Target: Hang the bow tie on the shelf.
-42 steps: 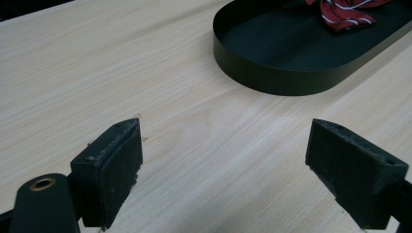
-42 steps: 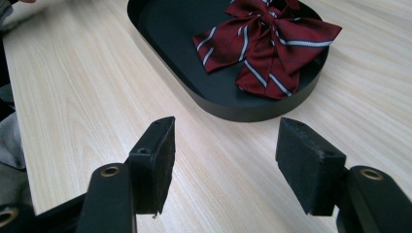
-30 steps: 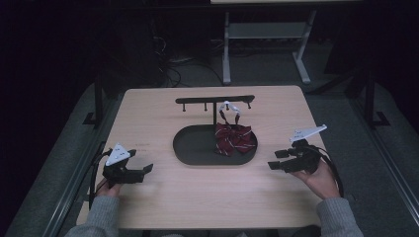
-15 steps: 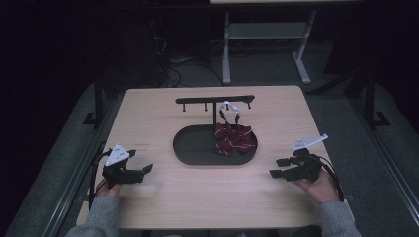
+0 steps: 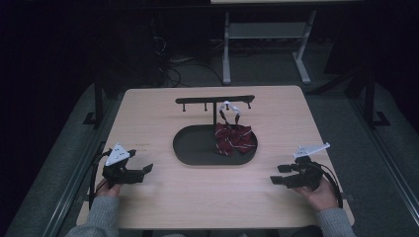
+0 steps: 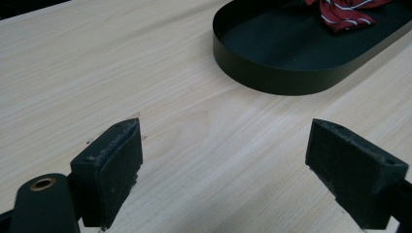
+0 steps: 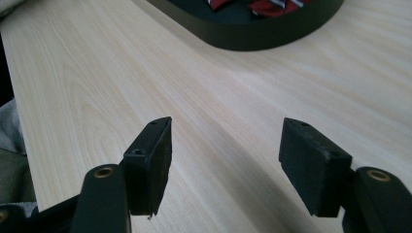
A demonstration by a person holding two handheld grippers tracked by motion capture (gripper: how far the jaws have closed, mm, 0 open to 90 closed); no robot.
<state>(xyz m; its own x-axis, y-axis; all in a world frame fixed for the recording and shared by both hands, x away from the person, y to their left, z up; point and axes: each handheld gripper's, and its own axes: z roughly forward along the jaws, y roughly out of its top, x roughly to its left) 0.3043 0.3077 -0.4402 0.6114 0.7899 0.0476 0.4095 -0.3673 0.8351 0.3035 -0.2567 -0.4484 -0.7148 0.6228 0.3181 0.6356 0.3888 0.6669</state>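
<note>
High view: left gripper (image 5: 143, 172) at 8 o'clock, right gripper (image 5: 277, 175) at 4, both wide open, empty. Red striped bow tie (image 5: 234, 139) in black tray (image 5: 192, 148) under hanger rack (image 5: 215, 100), centre; bare table (image 5: 207, 192) between.

Left gripper view: tray (image 6: 272, 77) at 1 o'clock, path clear.

Right gripper view: tray (image 7: 252, 39) at 12.

Light wooden table (image 5: 197, 197), rounded corners, pale grain running lengthwise. Dark floor (image 5: 59, 148) around table on all sides. Beyond far edge: white metal frame (image 5: 262, 49) with two legs and low shelf. Tangle of dark cables (image 5: 173, 69) on floor left of frame. Background dim, further detail indistinct.
</note>
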